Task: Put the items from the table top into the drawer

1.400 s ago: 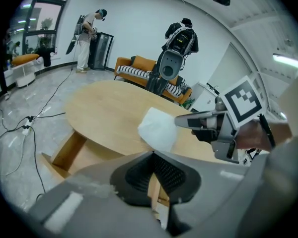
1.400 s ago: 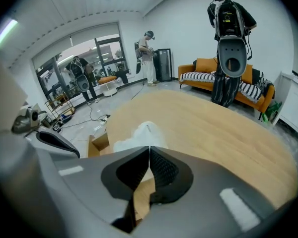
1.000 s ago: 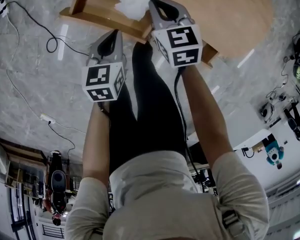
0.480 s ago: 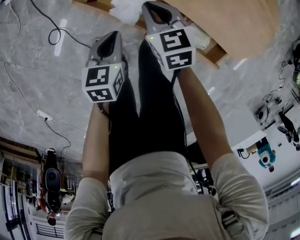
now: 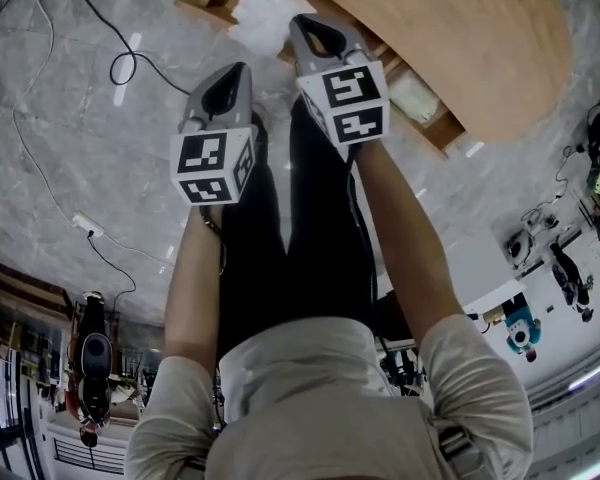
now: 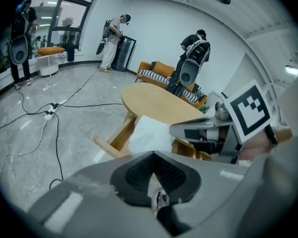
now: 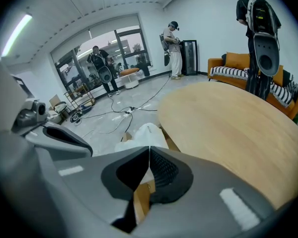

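Seen from above, a person stands at a round wooden table (image 5: 480, 38) w/ a gripper in each hand, both angled down toward an open wooden drawer (image 5: 215, 3) that juts from under the table's left side. Left gripper (image 5: 230, 73): jaws pressed together, nothing btwn them, tip over the grey floor (image 5: 80, 118) near the drawer. Right gripper (image 5: 315, 23): jaws likewise together and empty, tip at the drawer's right end, beside the table edge. A white crumpled item (image 5: 265, 3), poss. paper or a bag, lies inside the drawer, just beyond both tips. A second pale item (image 5: 415, 98) sits in a wooden frame under the table, to the right of the right gripper; what it is can't be told. Black cables (image 5: 114, 68) and a power strip (image 5: 85, 225) trail across the floor at left. In bkgd, far side of the room: several people (image 6: 113, 41) w/ backpack rigs, plus an orange sofa (image 7: 233, 63).
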The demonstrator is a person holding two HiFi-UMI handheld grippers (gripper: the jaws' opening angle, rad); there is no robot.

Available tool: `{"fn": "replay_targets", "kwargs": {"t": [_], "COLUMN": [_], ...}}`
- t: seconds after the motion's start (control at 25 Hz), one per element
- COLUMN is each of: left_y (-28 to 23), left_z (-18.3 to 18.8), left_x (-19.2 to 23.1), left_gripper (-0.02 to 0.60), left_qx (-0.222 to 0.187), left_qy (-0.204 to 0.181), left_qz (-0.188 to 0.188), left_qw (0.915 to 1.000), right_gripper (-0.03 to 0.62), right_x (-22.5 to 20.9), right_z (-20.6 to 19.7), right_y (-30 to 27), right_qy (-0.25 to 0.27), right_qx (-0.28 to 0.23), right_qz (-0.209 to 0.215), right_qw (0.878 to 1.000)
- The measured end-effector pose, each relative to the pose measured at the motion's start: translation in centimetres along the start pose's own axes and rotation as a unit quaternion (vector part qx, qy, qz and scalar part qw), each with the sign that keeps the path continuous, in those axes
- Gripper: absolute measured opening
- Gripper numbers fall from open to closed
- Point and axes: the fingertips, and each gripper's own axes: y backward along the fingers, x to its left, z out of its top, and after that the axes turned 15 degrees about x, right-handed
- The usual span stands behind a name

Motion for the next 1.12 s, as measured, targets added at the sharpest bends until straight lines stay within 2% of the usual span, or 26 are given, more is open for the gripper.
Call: {"fn": "replay_targets", "kwargs": {"t": [0.64, 1.12], "left_y": [-1.8, -1.9], "left_z": [1.6, 0.6], "left_x": [5.2, 5.9], "left_gripper": [0.02, 0.02], "left_qx": [0.01, 0.01], "left_qy": [0.016, 0.038], "left_qz": [0.018, 0.019], "left_qw": [0.9997, 0.999], "right_gripper": [0.012, 0.012], "right_x": [0.1, -0.6], "right_z": [0.4, -0.6], "right_y": [-7.3, -9.8], "right_qy": [-0.006, 0.001], "right_qx": [0.026, 0.062], "right_qz": [0.019, 0.009], "right_qw": [0.999, 0.998]}}
